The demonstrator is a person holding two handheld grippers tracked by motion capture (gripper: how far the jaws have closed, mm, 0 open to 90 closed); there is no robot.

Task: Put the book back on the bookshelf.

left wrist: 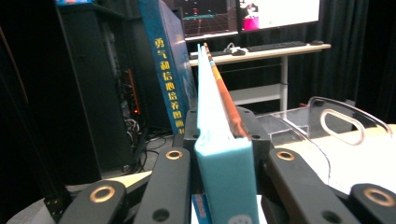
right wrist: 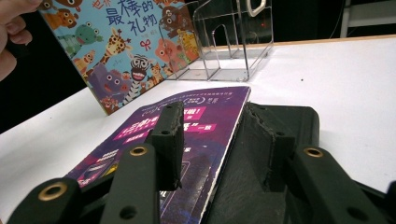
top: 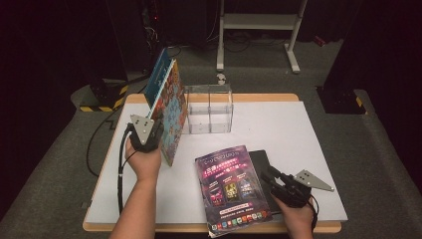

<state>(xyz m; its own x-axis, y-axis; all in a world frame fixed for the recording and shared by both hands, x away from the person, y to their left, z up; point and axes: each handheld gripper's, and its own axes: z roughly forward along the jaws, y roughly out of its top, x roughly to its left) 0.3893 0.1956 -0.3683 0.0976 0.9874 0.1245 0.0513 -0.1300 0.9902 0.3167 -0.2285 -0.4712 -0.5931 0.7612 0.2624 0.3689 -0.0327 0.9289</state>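
A colourful picture book (top: 173, 107) stands on edge at the table's left, and my left gripper (top: 158, 133) is shut on its near edge. In the left gripper view the black jaws press on both sides of the book's light blue edge (left wrist: 224, 172). A second blue book (top: 158, 74) with yellow characters on its spine (left wrist: 169, 74) leans just behind it. A purple magazine (top: 231, 186) lies flat near the front edge, partly over a black book (top: 261, 158). My right gripper (top: 267, 175) stands open and low at the magazine's right edge (right wrist: 233, 135), one finger over the magazine and one over the black book.
A clear acrylic holder (top: 209, 109) with compartments stands at the back of the white table (top: 298, 134), right of the upright books. Cables and a black-and-yellow base (top: 102, 97) lie on the floor at the left, and a white stand (top: 259, 22) is behind the table.
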